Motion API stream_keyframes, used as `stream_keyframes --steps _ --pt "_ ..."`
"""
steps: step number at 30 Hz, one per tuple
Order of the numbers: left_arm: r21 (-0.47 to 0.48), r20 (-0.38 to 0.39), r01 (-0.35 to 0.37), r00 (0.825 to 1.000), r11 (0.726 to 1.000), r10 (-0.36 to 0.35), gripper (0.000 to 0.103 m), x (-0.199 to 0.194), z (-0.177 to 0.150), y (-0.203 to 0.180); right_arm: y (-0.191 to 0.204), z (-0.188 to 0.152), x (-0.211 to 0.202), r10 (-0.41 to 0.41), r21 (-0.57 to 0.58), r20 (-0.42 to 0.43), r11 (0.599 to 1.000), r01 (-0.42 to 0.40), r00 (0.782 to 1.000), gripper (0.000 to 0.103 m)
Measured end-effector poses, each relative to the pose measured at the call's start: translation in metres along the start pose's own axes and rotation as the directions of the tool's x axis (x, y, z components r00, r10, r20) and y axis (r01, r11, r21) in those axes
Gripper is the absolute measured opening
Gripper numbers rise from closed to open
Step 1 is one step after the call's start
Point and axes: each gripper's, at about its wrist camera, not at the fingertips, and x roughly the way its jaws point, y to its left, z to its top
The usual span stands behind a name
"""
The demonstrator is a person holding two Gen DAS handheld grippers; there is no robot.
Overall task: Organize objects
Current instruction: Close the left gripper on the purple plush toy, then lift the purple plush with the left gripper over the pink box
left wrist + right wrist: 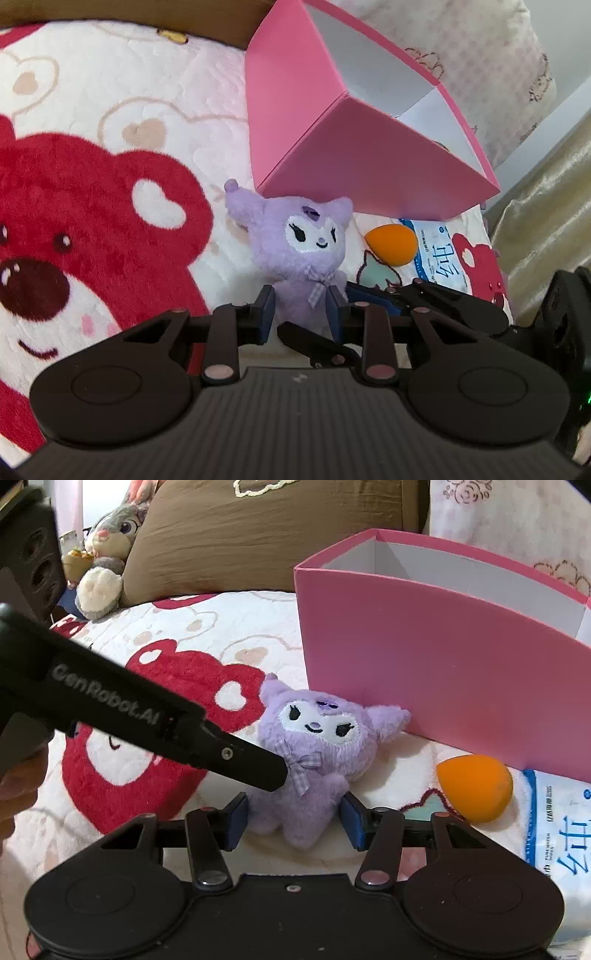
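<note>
A purple plush doll (299, 247) (317, 749) lies on a bear-print blanket (110, 129) in front of an open pink box (351, 147) (443, 657). My left gripper (301, 306) has closed its blue pads on the doll's body. My right gripper (293, 819) is open, its fingers on either side of the doll's lower body without squeezing it. The left gripper's black arm (147, 716) crosses the right wrist view from the left. An orange egg-shaped sponge (391, 245) (476, 786) lies right of the doll.
A white and blue wipes packet (439, 258) (561, 849) lies at the right under the box's corner. A brown pillow (266, 531) and a grey bunny plush (107, 550) sit at the back. A gold curtain (546, 206) hangs at the right.
</note>
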Motion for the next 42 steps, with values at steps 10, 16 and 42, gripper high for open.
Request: stream_keyframes --steps 10,16,42 --pt "-0.051 -0.005 0.034 0.999 0.998 -0.034 0.032 0.01 -0.007 -0.002 -0.004 0.003 0.001 -0.003 0.024 0.002 1.0 0.003 1.0 0.052" --pt "-0.007 -0.022 0.042 0.999 0.999 -0.042 0.031 -0.009 -0.01 -0.022 0.006 0.006 -0.028 -0.022 0.01 0.004 1.0 0.022 1.0 0.05" --pt "0.196 0.029 0.058 0.997 0.979 -0.065 0.032 -0.115 0.018 -0.15 0.009 0.073 -0.184 -0.095 0.007 0.106 0.996 0.094 0.99 0.05"
